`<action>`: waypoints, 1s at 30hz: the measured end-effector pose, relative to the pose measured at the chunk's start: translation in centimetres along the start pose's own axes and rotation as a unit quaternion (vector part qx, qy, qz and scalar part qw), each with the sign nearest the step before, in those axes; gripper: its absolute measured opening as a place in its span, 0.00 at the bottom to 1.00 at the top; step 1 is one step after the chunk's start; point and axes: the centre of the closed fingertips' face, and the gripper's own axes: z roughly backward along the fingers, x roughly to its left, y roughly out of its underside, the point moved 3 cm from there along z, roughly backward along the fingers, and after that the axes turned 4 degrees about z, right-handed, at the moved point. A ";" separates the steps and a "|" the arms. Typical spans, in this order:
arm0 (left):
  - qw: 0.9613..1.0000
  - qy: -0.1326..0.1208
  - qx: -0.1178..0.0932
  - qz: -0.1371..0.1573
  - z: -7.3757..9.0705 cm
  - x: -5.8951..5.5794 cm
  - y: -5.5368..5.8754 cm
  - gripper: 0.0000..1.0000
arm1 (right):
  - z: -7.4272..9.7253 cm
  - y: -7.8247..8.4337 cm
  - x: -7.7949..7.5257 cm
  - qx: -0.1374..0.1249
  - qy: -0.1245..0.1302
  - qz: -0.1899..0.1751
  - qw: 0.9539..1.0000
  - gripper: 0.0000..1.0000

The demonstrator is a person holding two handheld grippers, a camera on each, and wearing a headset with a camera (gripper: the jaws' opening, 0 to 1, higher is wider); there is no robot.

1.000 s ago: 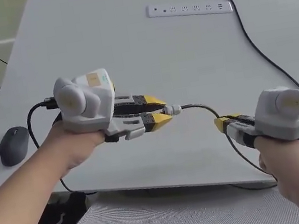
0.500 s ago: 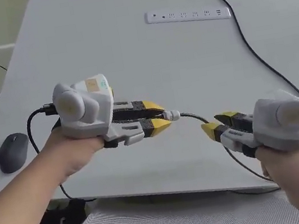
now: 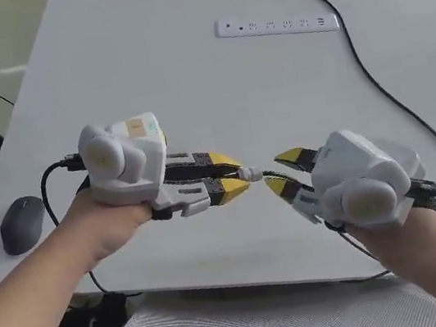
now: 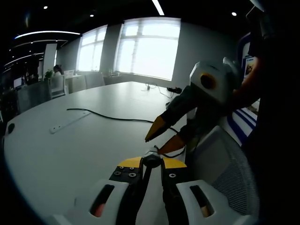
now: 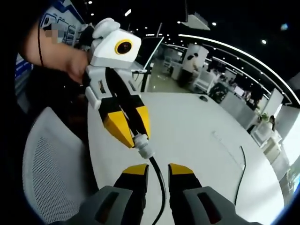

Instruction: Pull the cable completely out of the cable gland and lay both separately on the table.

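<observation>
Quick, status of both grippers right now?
Left gripper: closed on the cable gland.
Right gripper: open, jaws either side of the cable, not gripping it.

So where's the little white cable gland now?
In the head view the small white cable gland is pinched by the left gripper, just left of the open right gripper.

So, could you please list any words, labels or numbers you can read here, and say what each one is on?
No text here can be read.
Sticker on the left gripper: too blurred to read.
Marks on the power strip: too small to read.
Poster in the background of the left gripper view: blurred.
</observation>
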 end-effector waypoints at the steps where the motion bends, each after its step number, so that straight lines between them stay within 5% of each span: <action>1: 1.000 0.000 -0.001 0.000 0.0 0.0 0.0 0.15 | 0.0 -0.2 0.0 -0.003 0.002 0.011 1.000 0.11; 14: 1.000 0.000 -0.005 0.001 0.0 -0.1 -0.2 0.15 | -0.1 -0.6 0.2 -0.004 0.005 0.045 0.999 0.01; 30: 1.000 0.002 -0.010 0.002 -0.3 0.0 -0.4 0.15 | 0.0 0.1 -0.5 -0.004 0.013 -0.007 1.000 0.01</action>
